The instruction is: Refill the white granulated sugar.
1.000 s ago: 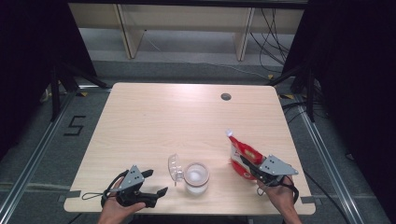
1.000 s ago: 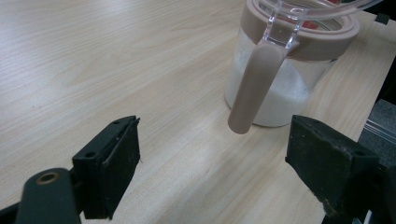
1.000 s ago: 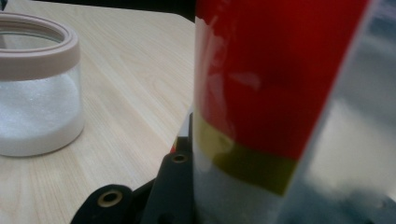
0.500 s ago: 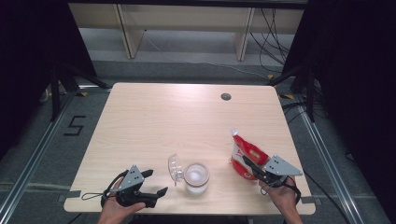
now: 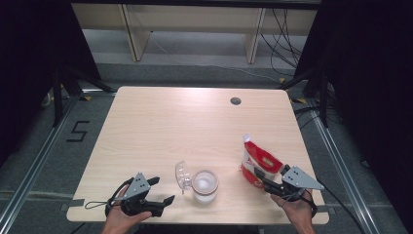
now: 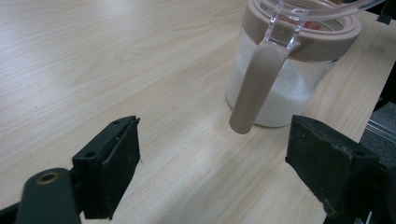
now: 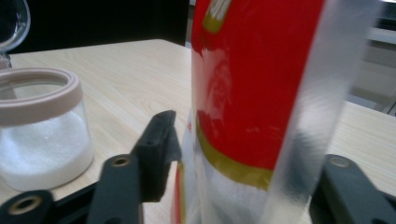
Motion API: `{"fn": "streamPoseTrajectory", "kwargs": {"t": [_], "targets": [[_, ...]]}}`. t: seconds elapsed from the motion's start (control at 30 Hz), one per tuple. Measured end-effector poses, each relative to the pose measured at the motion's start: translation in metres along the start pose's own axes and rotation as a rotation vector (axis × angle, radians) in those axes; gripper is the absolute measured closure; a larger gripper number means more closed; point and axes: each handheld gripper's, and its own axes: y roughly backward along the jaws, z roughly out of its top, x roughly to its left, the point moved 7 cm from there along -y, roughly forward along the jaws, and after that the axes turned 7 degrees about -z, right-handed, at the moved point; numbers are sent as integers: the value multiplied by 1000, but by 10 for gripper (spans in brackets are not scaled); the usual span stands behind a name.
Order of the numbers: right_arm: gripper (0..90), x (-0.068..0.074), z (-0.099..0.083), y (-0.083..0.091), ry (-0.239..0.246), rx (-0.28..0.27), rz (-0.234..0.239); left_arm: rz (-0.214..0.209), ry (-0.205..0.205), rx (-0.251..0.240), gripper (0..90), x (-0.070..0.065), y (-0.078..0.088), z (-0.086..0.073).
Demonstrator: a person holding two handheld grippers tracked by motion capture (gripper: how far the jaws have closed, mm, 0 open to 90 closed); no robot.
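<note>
A red pouch (image 5: 258, 163) with a white torn top stands on the table at the front right. My right gripper (image 5: 263, 180) sits at its base; its jaws have just been opening, and the pouch (image 7: 257, 84) stands between them with a gap beside the left pad (image 7: 161, 140). A clear jar (image 5: 204, 184) with a beige rim holds white powder, its clear lid (image 5: 182, 174) flipped open to the left. My left gripper (image 5: 164, 190) rests open at the front left. In the left gripper view (image 6: 215, 154) the jar's beige latch (image 6: 254, 88) hangs just ahead of the jaws.
The light wooden table (image 5: 185, 126) has a round cable hole (image 5: 235, 101) at the back right. Its front edge runs just below both hands. A black cable (image 5: 100, 204) trails from the left gripper. Shelving stands on the floor beyond the table.
The right gripper's jaws have spread apart around the red pouch, which shifted slightly to the right and now stands straighter. The left gripper and the jar have not moved.
</note>
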Motion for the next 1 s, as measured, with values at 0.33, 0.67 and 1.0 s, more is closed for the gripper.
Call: {"fn": "streamPoseTrajectory", "kwargs": {"t": [0.33,0.67,1.0], "targets": [[382,0,-2,25,-107,29,-76,4,-10,0,168,0,-1,0],[339,9,-11,35,-121,83,-77,-10,-4,1,162,0,0,1],[338,12,-16,39,-121,101,-80,-7,28,-14,163,-1,1,4]]}}
